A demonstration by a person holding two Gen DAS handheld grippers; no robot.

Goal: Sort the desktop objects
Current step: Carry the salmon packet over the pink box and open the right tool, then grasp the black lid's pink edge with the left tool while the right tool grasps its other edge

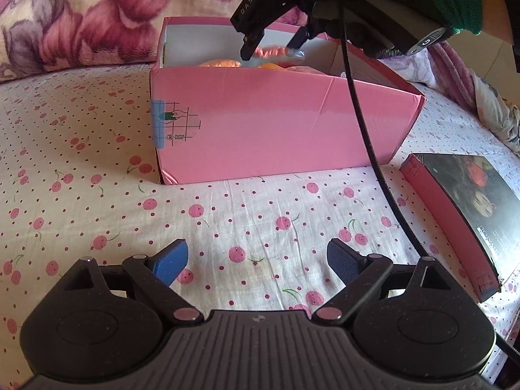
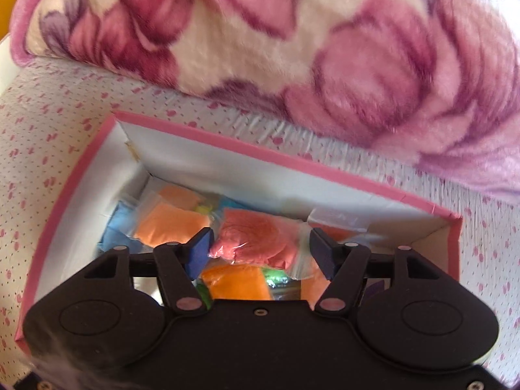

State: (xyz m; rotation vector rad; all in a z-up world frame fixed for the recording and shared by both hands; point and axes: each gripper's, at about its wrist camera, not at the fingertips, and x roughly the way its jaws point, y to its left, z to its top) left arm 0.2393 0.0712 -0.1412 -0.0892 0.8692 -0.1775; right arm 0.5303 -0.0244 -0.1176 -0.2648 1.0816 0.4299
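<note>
Right claw (image 2: pixel 258 253) is over the pink box (image 1: pixel 276 123), jaws parted around a salmon-pink bagged pouch (image 2: pixel 260 239) without pressing it; whether the pouch has dropped fully free is unclear. The box already holds several orange and blue pouches. Left claw (image 1: pixel 256 261) hangs wide open and empty above the bed sheet (image 1: pixel 81 162); a book (image 1: pixel 471 195), at the box's 4 o'clock, looks unsorted.
</note>
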